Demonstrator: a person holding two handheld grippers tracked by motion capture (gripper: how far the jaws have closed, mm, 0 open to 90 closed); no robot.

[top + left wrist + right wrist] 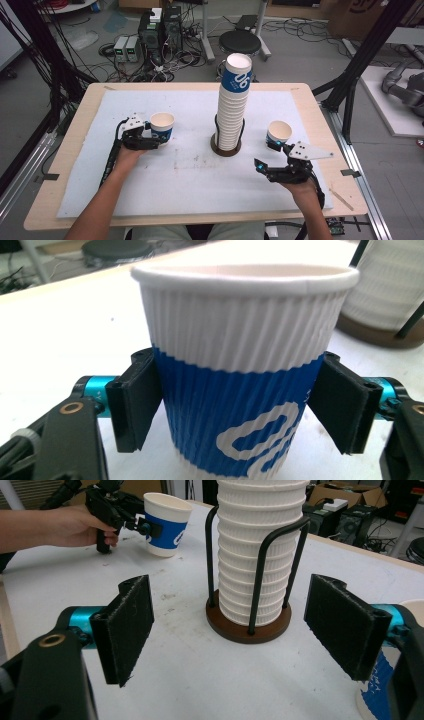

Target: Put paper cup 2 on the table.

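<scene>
A white and blue ribbed paper cup [162,125] stands upright on the white mat at the left. My left gripper [159,137] is around its blue band. In the left gripper view the cup [240,365] sits between the black pads [135,405], which lie right beside its walls without squeezing them. A second cup [278,132] stands at the right, just beyond my right gripper [265,155]. In the right gripper view that gripper [235,630] is open and holds nothing, and this cup [380,690] sits outside its right jaw. Farther off are the left gripper [145,527] and its cup [167,522].
A tall stack of paper cups [233,105] stands in a black wire holder on a round brown base [225,148] at the table's middle. The white mat [175,170] covers most of the wooden table [70,165]. Computers, cables and a stool sit on the floor beyond.
</scene>
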